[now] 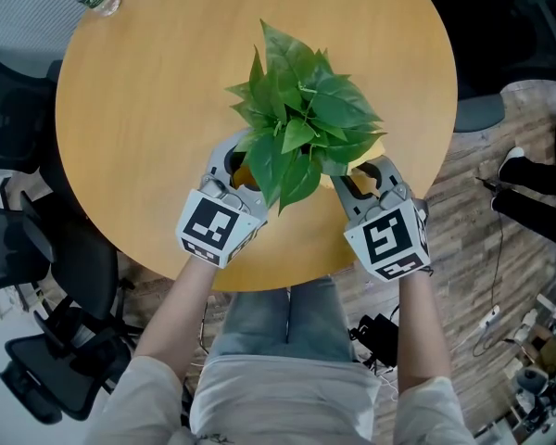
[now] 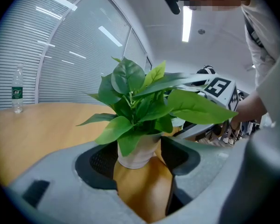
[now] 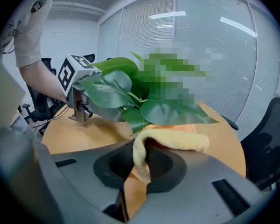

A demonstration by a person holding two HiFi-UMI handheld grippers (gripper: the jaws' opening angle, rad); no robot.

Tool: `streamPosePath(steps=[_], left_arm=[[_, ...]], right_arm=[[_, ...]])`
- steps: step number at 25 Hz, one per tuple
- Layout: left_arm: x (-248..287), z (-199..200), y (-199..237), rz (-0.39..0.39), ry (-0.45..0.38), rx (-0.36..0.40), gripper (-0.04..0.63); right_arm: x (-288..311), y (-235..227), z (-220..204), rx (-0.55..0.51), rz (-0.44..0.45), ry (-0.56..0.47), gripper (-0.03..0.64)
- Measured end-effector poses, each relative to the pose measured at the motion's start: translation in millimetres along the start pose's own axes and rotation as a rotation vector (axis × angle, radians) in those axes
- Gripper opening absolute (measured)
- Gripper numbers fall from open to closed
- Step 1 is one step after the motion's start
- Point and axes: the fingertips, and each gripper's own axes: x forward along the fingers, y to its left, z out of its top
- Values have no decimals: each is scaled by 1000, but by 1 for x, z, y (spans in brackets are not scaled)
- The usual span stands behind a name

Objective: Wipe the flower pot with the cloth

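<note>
Pot braced, cloth gripped, wipe not yet in contact.
Right gripper (image 3: pixel 139 164) pinches the yellow cloth (image 3: pixel 177 140); left gripper (image 2: pixel 137 157) appears clamped on the white flower pot (image 2: pixel 134 149), centre frame on the table (image 1: pixel 139 128). Advise a steady hold, with the cloth pressed flat beneath the leaves (image 1: pixel 301 119).

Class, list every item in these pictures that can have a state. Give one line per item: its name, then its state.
Left tool: shut on the pot.
Right tool: shut on the cloth.
Pot: upright, held by its sides, with the plant in it.
Cloth: pinched at one end, the rest folded over the jaw.
Bottle: upright.
</note>
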Motion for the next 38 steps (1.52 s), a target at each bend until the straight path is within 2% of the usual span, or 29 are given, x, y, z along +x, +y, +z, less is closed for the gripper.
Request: streamPosePath(steps=[7, 13, 20, 24, 28, 33, 38], left_arm=[[1, 0, -1, 22, -8, -16, 293], [0, 0, -2, 19, -11, -36, 291], [0, -2, -3, 8, -1, -32, 287], [-2, -9, 3, -70, 36, -39, 288], [-5, -5, 14, -145, 39, 20, 331], [6, -1, 14, -326, 42, 81, 421], [19, 5, 10, -457, 33, 89, 451]], right_arm=[[1, 22, 1, 4, 42, -8, 46], [8, 41, 5, -34, 88, -8, 46], [10, 43, 4, -21, 96, -12, 46], [8, 39, 1, -3, 97, -12, 46], [7, 39, -2, 24, 95, -16, 46], [7, 38, -2, 39, 85, -12, 46], [7, 39, -2, 46, 89, -4, 46]])
